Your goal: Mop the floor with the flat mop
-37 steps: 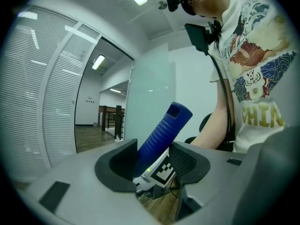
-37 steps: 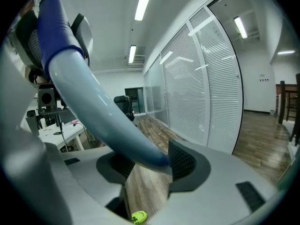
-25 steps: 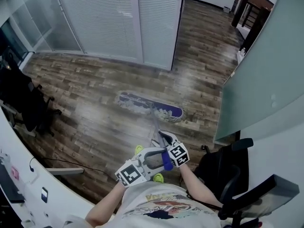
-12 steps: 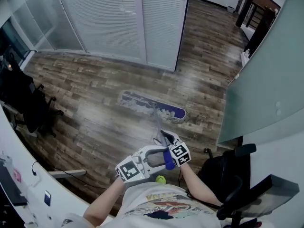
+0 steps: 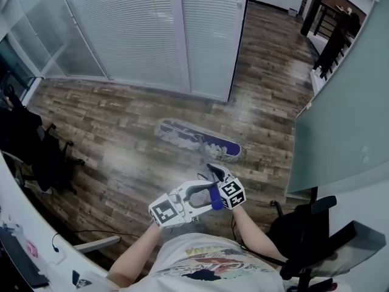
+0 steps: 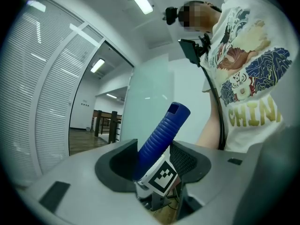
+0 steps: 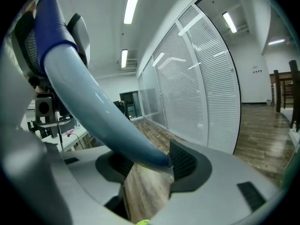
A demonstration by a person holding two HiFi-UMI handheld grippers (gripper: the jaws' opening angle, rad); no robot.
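The flat mop's head (image 5: 197,140), blue with pale fringes, lies flat on the wood floor (image 5: 121,151) ahead of me. Its thin pole (image 5: 203,158) slopes back to my hands. My right gripper (image 5: 212,170) is shut on the pale pole (image 7: 108,121), which crosses between its pads (image 7: 185,162). Behind it, my left gripper (image 5: 209,202) is shut on the blue ribbed grip (image 6: 159,137) at the pole's top end. That grip stands slanted between the left gripper's (image 6: 154,162) jaws, with the right gripper's marker cube (image 6: 163,176) just below it.
Glass partitions with white blinds (image 5: 152,29) stand behind the mop, and a doorway (image 5: 267,41) opens to their right. A frosted glass wall (image 5: 340,102) and black office chair (image 5: 304,224) are at my right. Another black chair (image 5: 30,145) and a white desk (image 5: 36,248) are at my left.
Both grippers have moved across the floor together with the mop, whose head has slid a little right and nearer. The yellow-green shoes seen below the grippers are now out of the head view.
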